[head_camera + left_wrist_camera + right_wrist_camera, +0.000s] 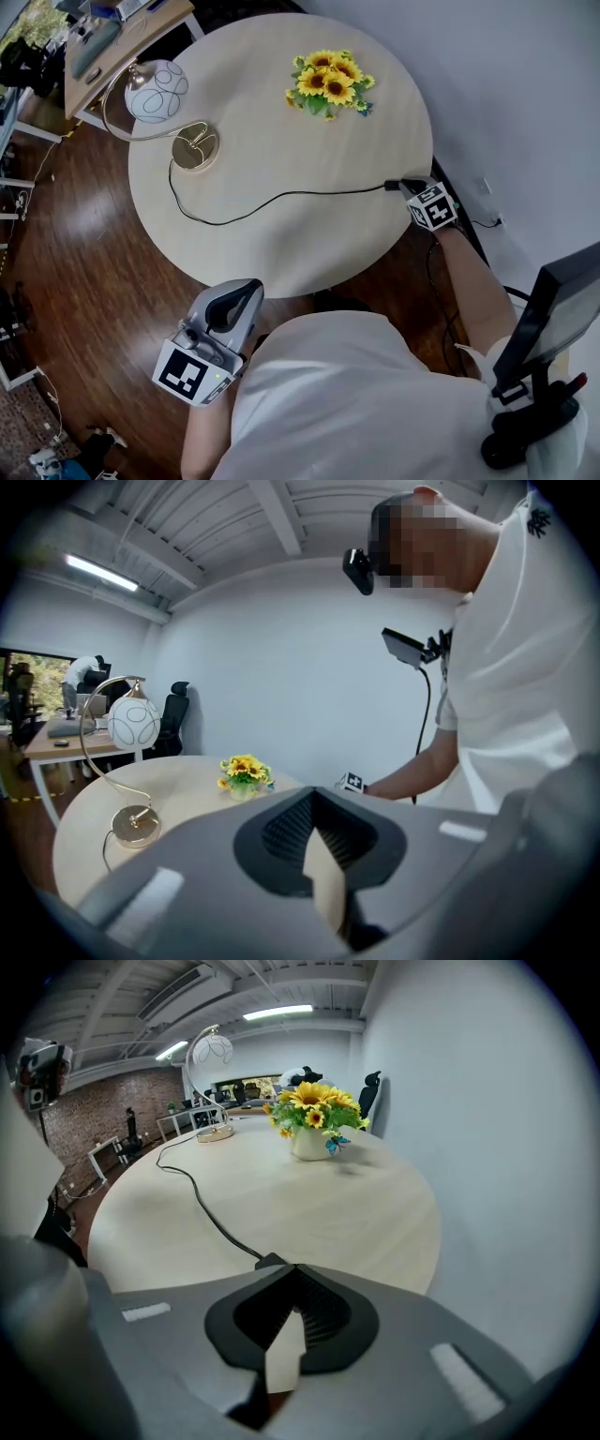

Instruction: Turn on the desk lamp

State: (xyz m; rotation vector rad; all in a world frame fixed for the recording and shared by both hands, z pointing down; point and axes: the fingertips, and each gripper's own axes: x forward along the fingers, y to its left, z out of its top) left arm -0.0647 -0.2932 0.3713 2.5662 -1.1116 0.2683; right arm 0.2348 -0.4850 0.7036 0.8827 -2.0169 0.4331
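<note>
The desk lamp has a white globe shade point(157, 91) on a curved brass arm and a round brass base point(195, 148), far left on the round table point(281, 253). Its black cord point(281, 197) runs right to an inline switch point(392, 185) at the table's right edge. My right gripper point(411, 188) is shut, its tip right at the switch point(272, 1262); whether they touch is unclear. My left gripper point(246, 289) is shut and empty, held off the table's near edge by the person's body. The lamp point(133, 722) appears unlit.
A pot of sunflowers point(328, 84) stands at the table's far middle. A white wall runs along the right, with a dark monitor point(562, 309) on a stand near it. A wooden desk point(112, 37) stands beyond the lamp. Dark wood floor point(84, 262) surrounds the table.
</note>
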